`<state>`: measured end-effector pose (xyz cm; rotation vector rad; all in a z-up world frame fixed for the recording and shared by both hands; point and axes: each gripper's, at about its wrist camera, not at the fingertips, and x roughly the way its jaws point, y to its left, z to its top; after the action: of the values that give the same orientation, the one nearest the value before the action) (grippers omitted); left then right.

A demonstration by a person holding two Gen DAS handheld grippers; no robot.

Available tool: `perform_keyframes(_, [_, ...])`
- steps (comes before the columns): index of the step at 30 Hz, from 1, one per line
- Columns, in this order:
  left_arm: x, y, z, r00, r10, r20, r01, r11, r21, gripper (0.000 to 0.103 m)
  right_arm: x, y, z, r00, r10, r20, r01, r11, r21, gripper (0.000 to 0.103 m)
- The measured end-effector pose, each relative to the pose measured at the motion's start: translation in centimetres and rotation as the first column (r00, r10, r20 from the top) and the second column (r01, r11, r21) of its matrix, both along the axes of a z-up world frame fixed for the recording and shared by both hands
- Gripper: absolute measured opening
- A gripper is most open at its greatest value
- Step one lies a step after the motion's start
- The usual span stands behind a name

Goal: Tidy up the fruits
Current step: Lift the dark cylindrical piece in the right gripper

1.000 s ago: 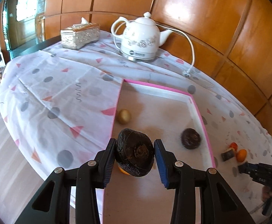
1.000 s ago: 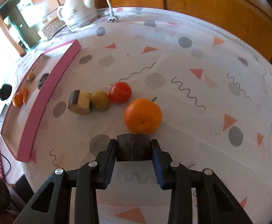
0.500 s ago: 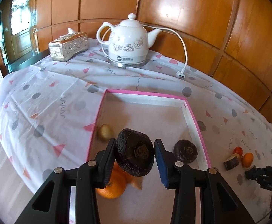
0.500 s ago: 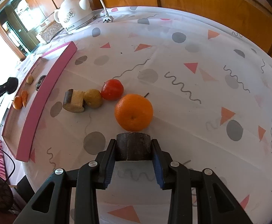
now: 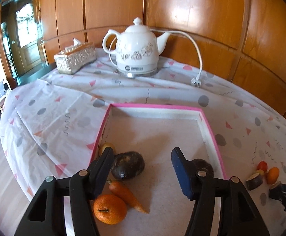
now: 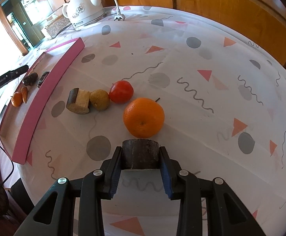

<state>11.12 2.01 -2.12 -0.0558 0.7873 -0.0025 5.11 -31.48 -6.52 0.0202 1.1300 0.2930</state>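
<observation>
In the left wrist view my left gripper [image 5: 142,153] hangs over the pink-rimmed tray [image 5: 154,105], its jaws opening with nothing between them. A dark round fruit [image 5: 127,165] lies on the tray floor by the left finger, touching a carrot [image 5: 128,195] and next to a small orange [image 5: 109,209]. A second dark fruit [image 5: 203,166] is half hidden behind the right finger. In the right wrist view my right gripper [image 6: 141,149] is shut on a dark cut piece [image 6: 141,154] just above the cloth. In front of it lie a large orange [image 6: 143,117], a tomato [image 6: 121,91], a yellow-brown fruit [image 6: 99,100] and a pale-faced cut piece [image 6: 79,101].
A white electric kettle [image 5: 136,49] with its cord and plug [image 5: 196,81] stands at the back by the wooden wall, a silver tissue box [image 5: 75,58] to its left. The round table's cloth edge drops off at the left. The tray's pink wall [image 6: 44,98] lies left of the loose fruits.
My left jaws have spread and the dark round fruit they held now lies on the tray floor. The left gripper moved toward the kettle. The right gripper and its piece have kept still.
</observation>
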Motion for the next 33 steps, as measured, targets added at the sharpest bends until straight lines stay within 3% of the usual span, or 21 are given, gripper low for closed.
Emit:
perform_keyframes(14, [-5.6,-2.0,4.2,0.985,-0.109,0.133,0.098,0.992,0.085,0.063,-0.1,0.1,0.0,1.000,0.007,0.011,-0.007,1.000,-0.016,0.036])
perform_keyframes(33, [-9.6,-4.4,5.2,0.966,-0.203,0.162,0.180,0.972,0.148,0.064,-0.4,0.0,0.2,1.000,-0.005,0.019,0.006,0.999,-0.037,0.036])
